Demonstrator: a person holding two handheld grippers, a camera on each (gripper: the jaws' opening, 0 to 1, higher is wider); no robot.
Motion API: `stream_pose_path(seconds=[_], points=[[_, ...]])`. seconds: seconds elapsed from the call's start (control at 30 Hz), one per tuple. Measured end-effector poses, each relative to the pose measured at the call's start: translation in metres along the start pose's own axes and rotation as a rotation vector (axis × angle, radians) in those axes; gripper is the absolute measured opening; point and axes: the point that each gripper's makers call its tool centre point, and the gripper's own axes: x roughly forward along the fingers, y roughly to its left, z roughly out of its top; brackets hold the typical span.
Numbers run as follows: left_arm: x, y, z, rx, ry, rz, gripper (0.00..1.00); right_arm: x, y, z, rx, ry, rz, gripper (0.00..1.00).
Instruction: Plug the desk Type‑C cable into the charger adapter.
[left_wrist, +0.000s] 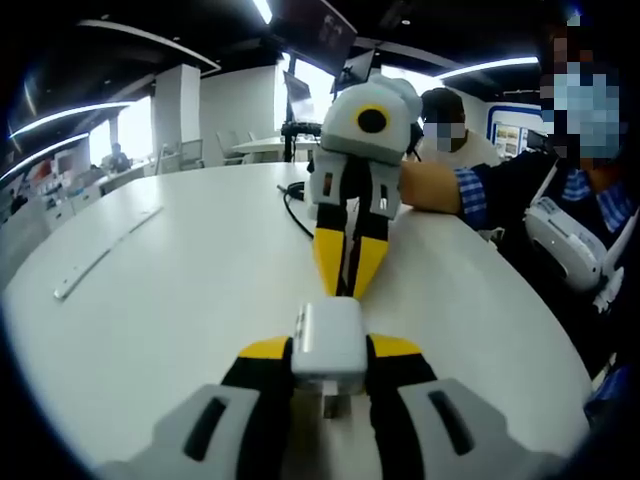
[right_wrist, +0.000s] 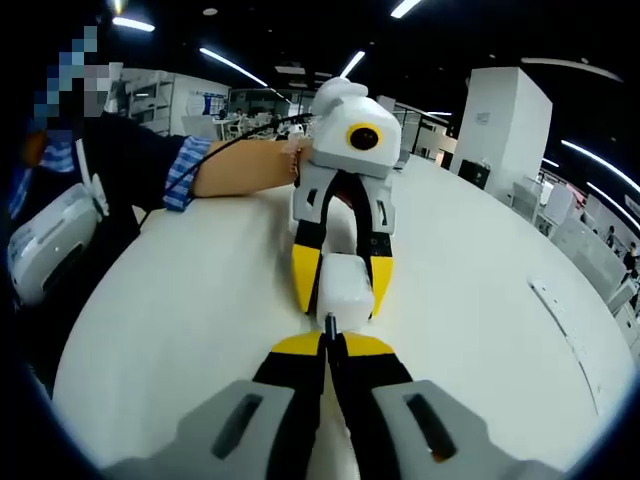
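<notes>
The white charger adapter (left_wrist: 330, 338) sits between my left gripper's (left_wrist: 330, 352) yellow-tipped jaws, which are shut on its sides just above the white table (left_wrist: 180, 300). My right gripper (left_wrist: 347, 290) faces it from beyond, jaws pointing at the adapter's far face. In the right gripper view, my right gripper (right_wrist: 331, 342) is shut on the small dark Type‑C plug (right_wrist: 330, 322). The plug's tip meets the near face of the adapter (right_wrist: 345, 283), held by the left gripper (right_wrist: 342, 306). Whether the plug is seated is hidden. A black cable (left_wrist: 293, 208) trails on the table behind the right gripper.
A person's forearm with a plaid sleeve (left_wrist: 468, 192) reaches in behind the right gripper; the same arm (right_wrist: 235, 165) holds the left one. A thin pale strip (left_wrist: 100, 255) lies on the round table. Another seated person (left_wrist: 450, 130) is beyond the table.
</notes>
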Motion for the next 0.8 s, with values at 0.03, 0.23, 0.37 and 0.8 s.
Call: stream_pose_path(seconds=[0.03, 0.23, 0.37, 0.8], points=[[0.000, 0.000, 0.000, 0.003, -0.002, -0.001, 0.28, 0.000, 0.000, 0.000, -0.002, -0.003, 0.003, 0.05], [0.000, -0.002, -0.001, 0.051, -0.004, -0.003, 0.28, -0.004, -0.001, -0.002, 0.018, -0.044, 0.025, 0.09], [-0.002, -0.001, -0.002, 0.054, -0.002, -0.006, 0.28, -0.006, -0.005, -0.010, 0.032, -0.030, 0.022, 0.09], [-0.003, 0.005, -0.004, 0.016, -0.001, 0.022, 0.27, -0.005, -0.006, -0.011, 0.077, 0.048, 0.005, 0.03]])
